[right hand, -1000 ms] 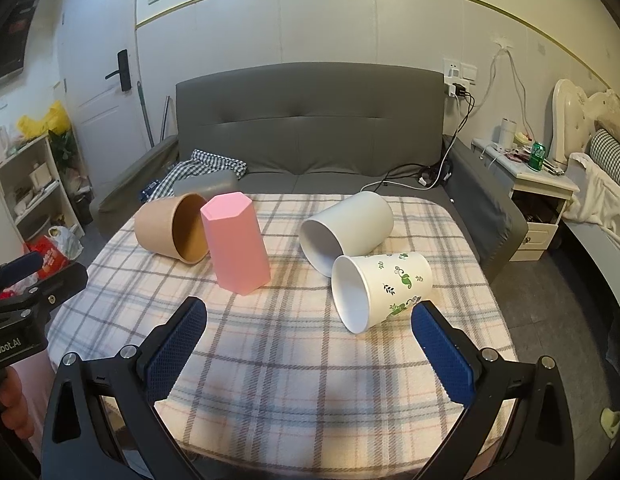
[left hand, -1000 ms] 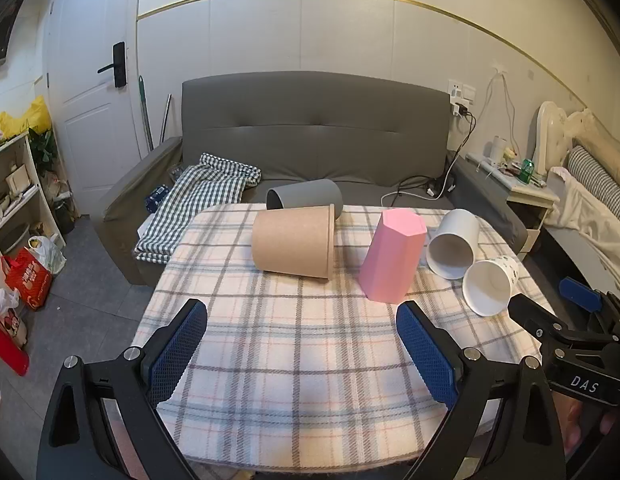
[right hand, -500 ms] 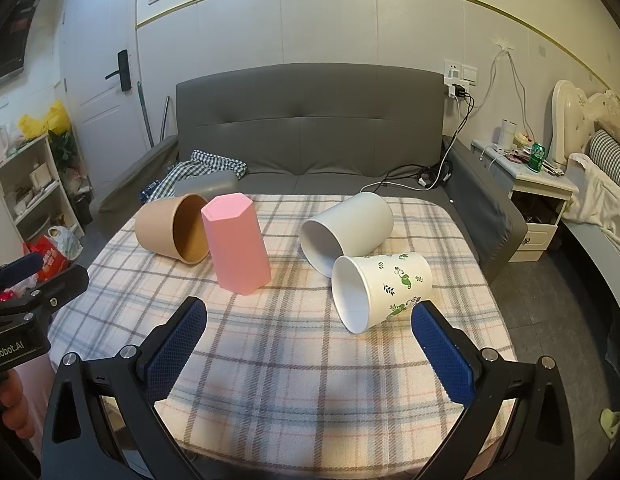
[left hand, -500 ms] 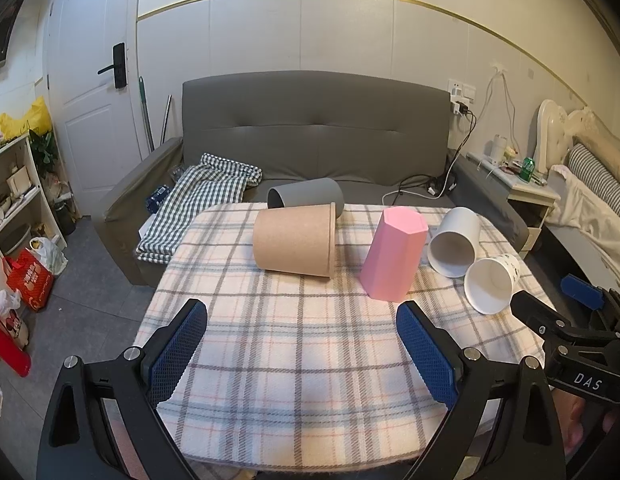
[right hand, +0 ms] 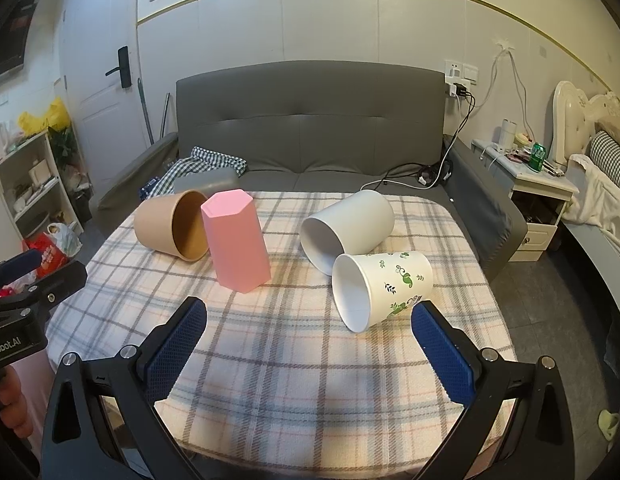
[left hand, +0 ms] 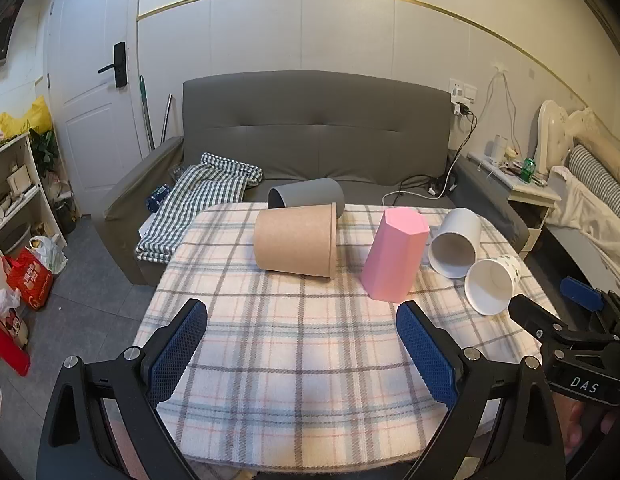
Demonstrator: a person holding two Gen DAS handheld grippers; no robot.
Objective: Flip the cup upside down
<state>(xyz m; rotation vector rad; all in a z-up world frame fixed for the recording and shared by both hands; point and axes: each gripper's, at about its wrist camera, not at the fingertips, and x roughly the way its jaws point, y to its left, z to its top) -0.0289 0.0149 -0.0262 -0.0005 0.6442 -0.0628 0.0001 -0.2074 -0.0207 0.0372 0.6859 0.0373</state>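
Cups barely shifted in view over the last second: slight creep forward only. Left gripper (left hand: 302, 344) and right gripper (right hand: 309, 340) spread wide, holding nothing. Leaf-printed white paper cup (right hand: 384, 290) lying sideways on plaid-clothed table (right hand: 294, 380), nearest right gripper; flip unstarted.

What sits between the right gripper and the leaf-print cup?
Nothing visible. The right gripper is open over bare plaid tablecloth, and the leaf-print cup lies on its side just ahead, mouth toward the camera. The white cup lies behind it.
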